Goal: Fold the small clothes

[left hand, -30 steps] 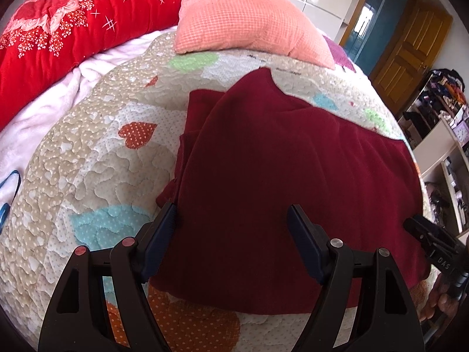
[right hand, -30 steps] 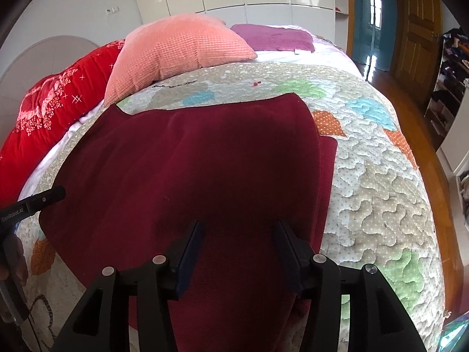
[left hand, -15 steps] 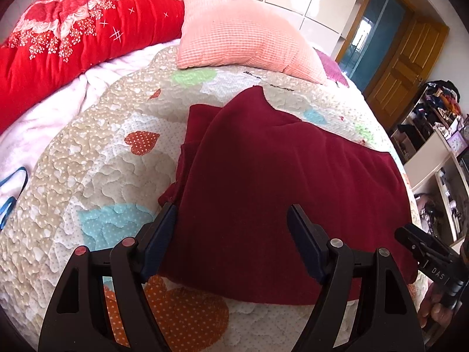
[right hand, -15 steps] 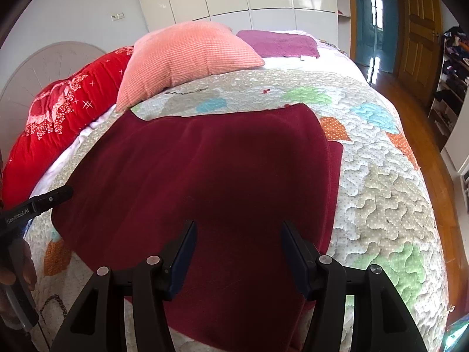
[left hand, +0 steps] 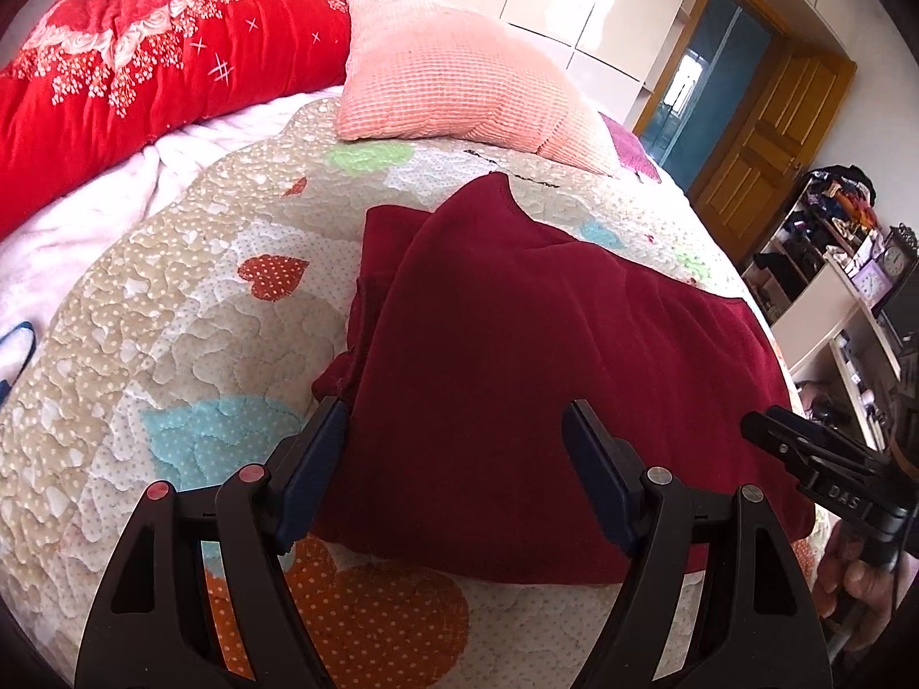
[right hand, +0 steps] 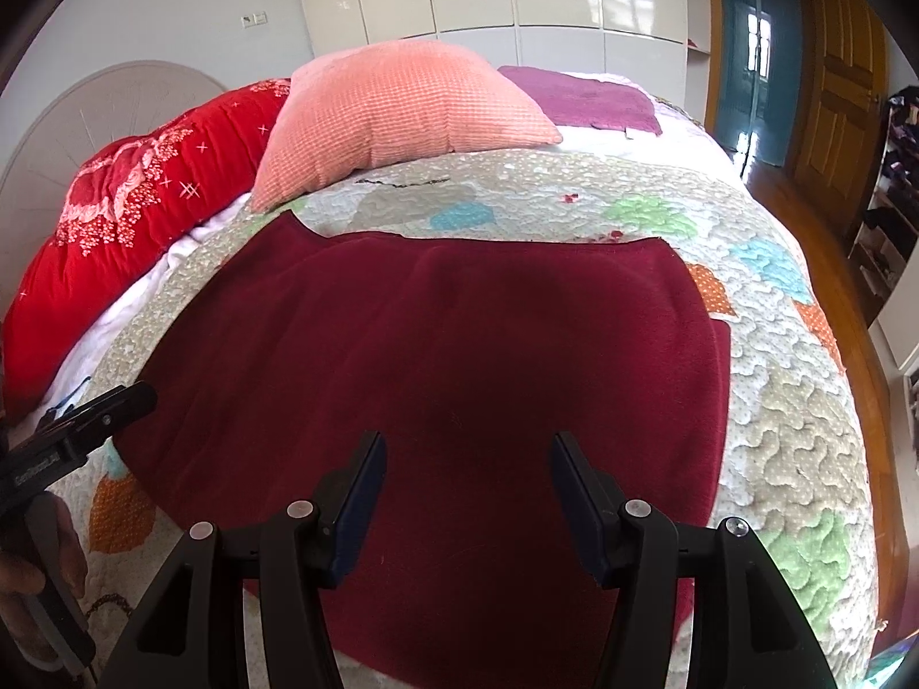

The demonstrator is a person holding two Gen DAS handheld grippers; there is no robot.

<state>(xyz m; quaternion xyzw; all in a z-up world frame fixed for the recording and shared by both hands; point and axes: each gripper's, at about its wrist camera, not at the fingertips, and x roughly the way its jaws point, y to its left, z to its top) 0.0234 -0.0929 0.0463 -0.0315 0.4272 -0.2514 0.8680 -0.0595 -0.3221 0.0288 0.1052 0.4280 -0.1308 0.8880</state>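
Note:
A dark red garment (left hand: 534,356) lies folded flat on the quilted bed, with a lower layer sticking out at its left edge. It also shows in the right wrist view (right hand: 436,367). My left gripper (left hand: 456,430) is open and empty, held above the garment's near left part. My right gripper (right hand: 468,462) is open and empty above the garment's near edge. Each gripper's tip shows in the other's view: the right one (left hand: 827,459) and the left one (right hand: 80,419).
A pink pillow (right hand: 402,115) and a red blanket (left hand: 132,74) lie at the head of the bed. A purple cloth (right hand: 586,97) lies behind the pillow. The patterned quilt (left hand: 172,310) surrounds the garment. Shelves (left hand: 844,264) and a wooden door stand to the right.
Both grippers have pulled back and up from the garment, so more quilt shows around it. The garment lies still. Both stay open.

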